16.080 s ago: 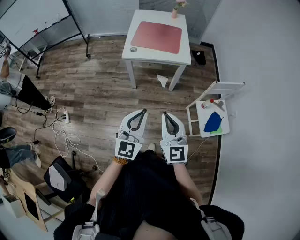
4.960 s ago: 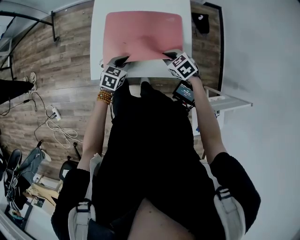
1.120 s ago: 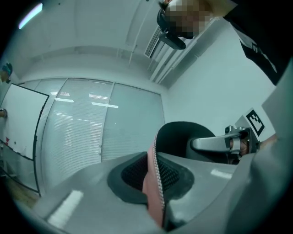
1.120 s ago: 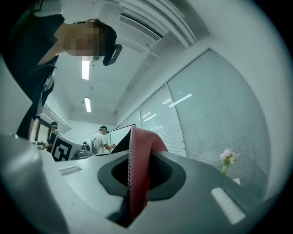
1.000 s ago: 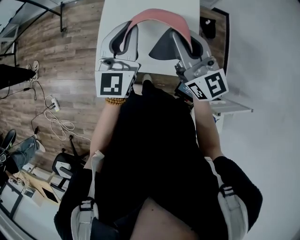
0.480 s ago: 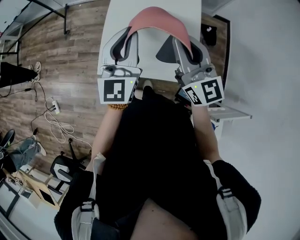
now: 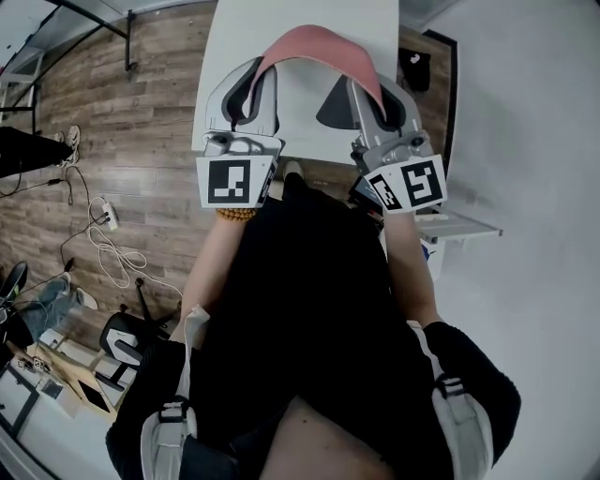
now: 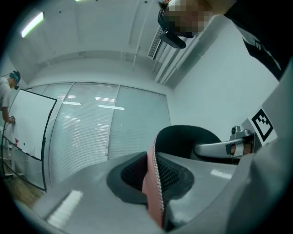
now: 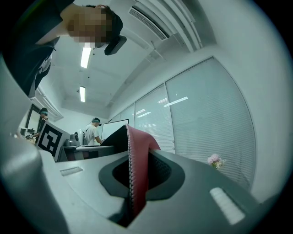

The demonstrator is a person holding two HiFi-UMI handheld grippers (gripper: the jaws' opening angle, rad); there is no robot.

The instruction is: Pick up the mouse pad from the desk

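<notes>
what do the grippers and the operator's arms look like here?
The left gripper and right gripper are light grey moulded shells with dark textured jaw pads. Each carries a white cube printed with black square markers. The left wrist wears an amber bead bracelet. The top is black and short-sleeved.

Office or lab-style workroom. It has a wood-plank floor (image 7: 141, 141), plain white walls (image 7: 525, 141) and glazed partitions with closed blinds (image 8: 91, 132). A person (image 8: 5, 98) stands at a black-framed whiteboard (image 8: 27, 123) beside the partition. Strip lights (image 9: 85, 55) and an air vent (image 8: 158, 43) are set in the ceiling. On the floor are a small white counter (image 7: 234, 28), a power strip (image 7: 101, 223) with loose cables (image 7: 127, 267), and an office chair (image 7: 127, 342).
</notes>
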